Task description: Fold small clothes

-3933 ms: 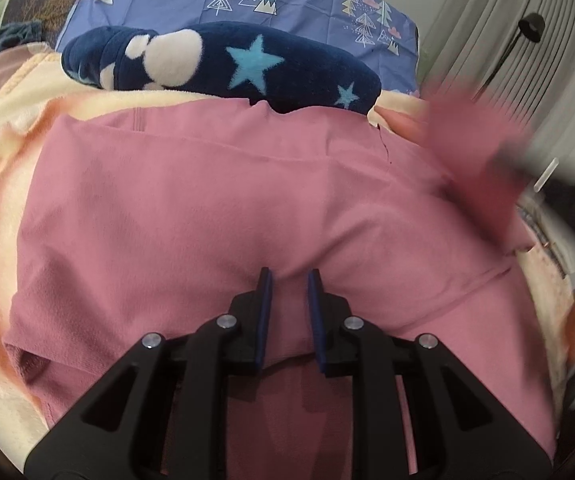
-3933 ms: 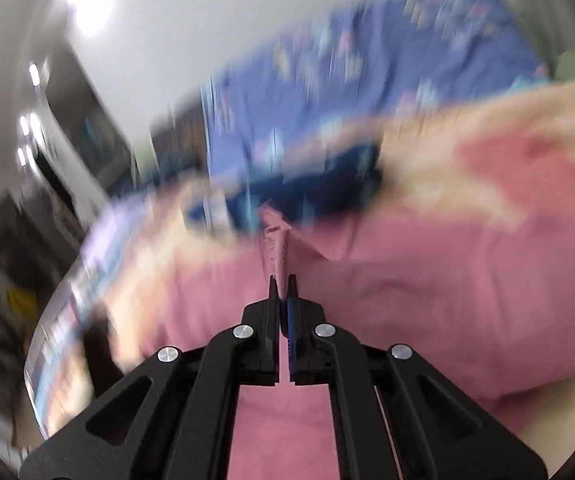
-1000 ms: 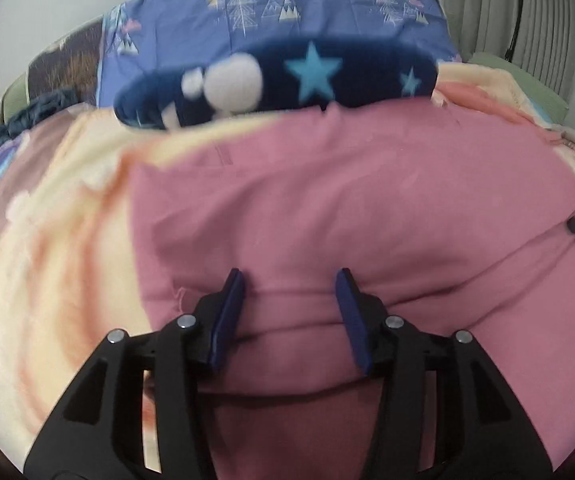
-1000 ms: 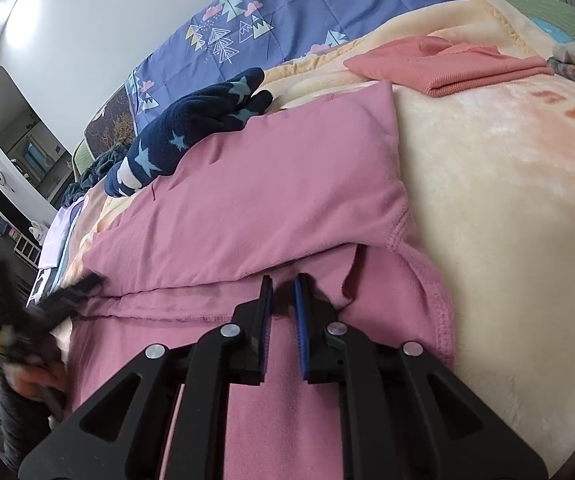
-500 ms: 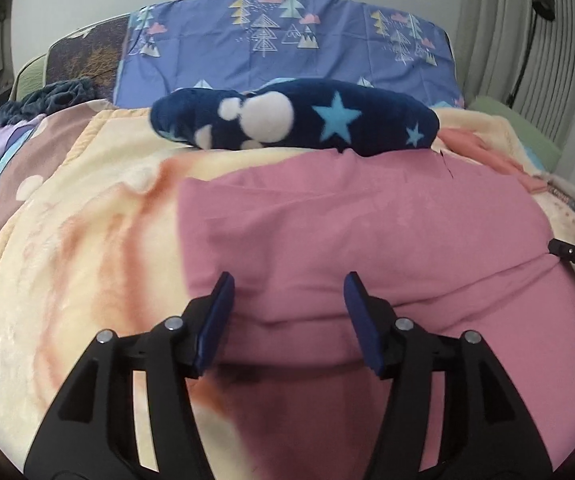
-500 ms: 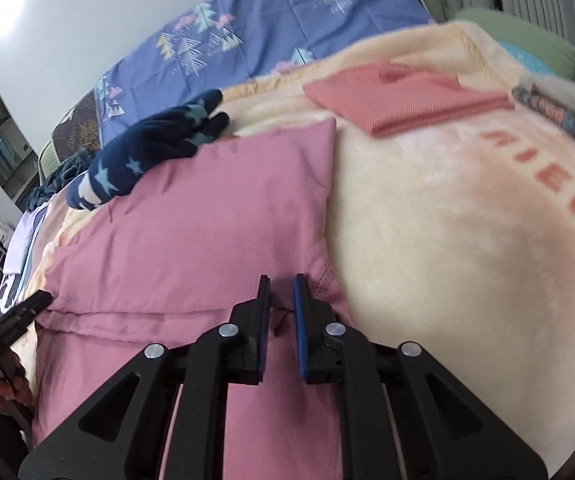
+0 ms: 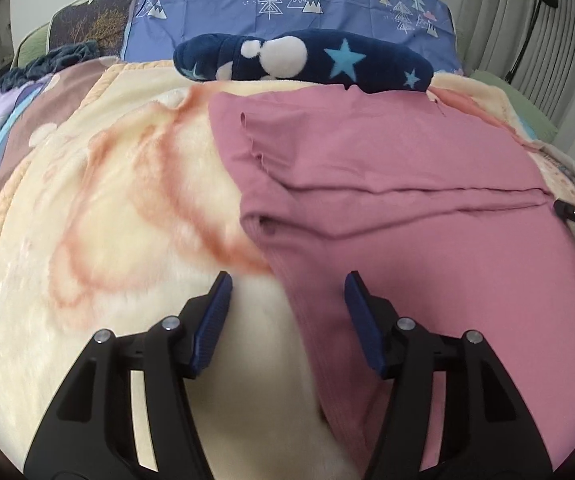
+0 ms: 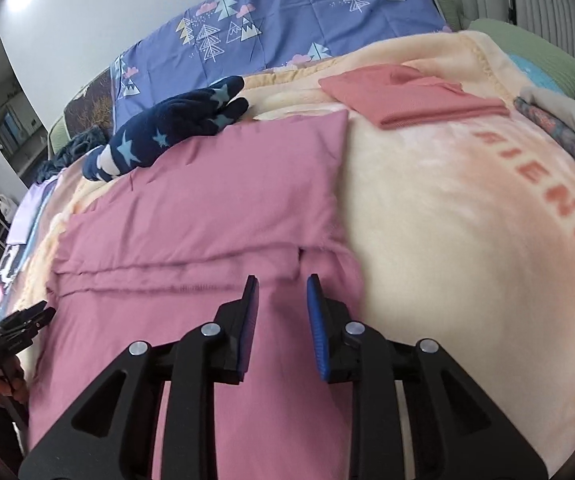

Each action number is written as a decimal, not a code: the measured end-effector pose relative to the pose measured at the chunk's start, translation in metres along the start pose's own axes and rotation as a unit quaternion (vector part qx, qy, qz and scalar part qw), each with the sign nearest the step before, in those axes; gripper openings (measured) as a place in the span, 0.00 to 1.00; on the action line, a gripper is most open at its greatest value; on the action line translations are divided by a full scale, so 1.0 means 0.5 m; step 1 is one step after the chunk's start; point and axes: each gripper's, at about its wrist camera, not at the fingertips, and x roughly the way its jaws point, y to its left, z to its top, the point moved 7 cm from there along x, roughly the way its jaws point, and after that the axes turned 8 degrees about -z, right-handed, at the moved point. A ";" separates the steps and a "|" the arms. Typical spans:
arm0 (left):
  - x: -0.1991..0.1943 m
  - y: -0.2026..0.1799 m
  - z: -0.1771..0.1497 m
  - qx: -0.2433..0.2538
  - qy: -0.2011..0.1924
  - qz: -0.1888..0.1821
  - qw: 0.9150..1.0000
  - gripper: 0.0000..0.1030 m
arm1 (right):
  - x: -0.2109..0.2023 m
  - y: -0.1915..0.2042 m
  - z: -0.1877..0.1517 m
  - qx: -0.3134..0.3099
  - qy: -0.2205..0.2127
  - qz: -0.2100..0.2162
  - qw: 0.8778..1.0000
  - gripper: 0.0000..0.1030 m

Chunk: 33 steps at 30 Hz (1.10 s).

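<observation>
Garment [image 7: 427, 184]: pink knit top, lying flat on the cream plush blanket [image 7: 99, 208], ahead of and beneath both tools. One fold already made: a doubled upper panel ends in a straight horizontal edge running across the cloth, just ahead of the fingertips in both wrist views. Ribbed hem along the near left side; small puckers at the far left corner of the folded panel; surface otherwise smooth, matte, soft-draping.

Left gripper [image 7: 287, 308]: jaws well apart, nothing between the pads; the left pad hangs over bare blanket, the right over the garment's ribbed edge, which passes between them.

Right gripper [image 8: 281, 312]: jaws have just been opening and now stand parted; pink cloth lies under the gap but is not pinched. The fold's right end and a short slit or seam sit just ahead of the fingertips.

Step in hand, as judged: release after one fold, re-placing for the next. To do well: take both near corners at matching points, pinch all layers at the ribbed edge, not the top layer alone, lift evenly, carry the cloth forward square to the existing fold line, and lower it without dragging the panel beneath.

Adjacent: navy star-print fleece item [image 7: 307, 60] at the garment's far edge; folded coral cloth [image 8: 411, 94] far right of the right tool.
</observation>
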 end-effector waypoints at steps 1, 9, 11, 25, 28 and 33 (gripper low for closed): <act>-0.011 -0.003 -0.014 -0.009 -0.001 -0.009 1.000 0.57 | -0.007 -0.012 -0.011 0.003 0.002 -0.001 1.000 0.25; -0.088 -0.035 -0.125 -0.030 0.012 -0.074 0.997 0.52 | -0.072 -0.060 -0.100 0.024 0.021 0.034 0.999 0.26; -0.103 -0.047 -0.152 -0.019 0.018 -0.080 0.996 0.49 | -0.081 -0.067 -0.121 0.032 0.029 0.051 0.998 0.26; -0.183 -0.095 -0.261 -0.006 0.017 -0.102 0.995 0.46 | -0.165 -0.075 -0.250 0.018 0.041 0.083 0.996 0.29; -0.197 -0.109 -0.283 0.004 0.021 -0.104 0.994 0.46 | -0.182 -0.082 -0.274 0.015 0.041 0.087 0.995 0.29; -0.227 -0.125 -0.324 0.009 0.021 -0.116 0.993 0.46 | -0.215 -0.097 -0.316 0.016 0.039 0.106 0.993 0.29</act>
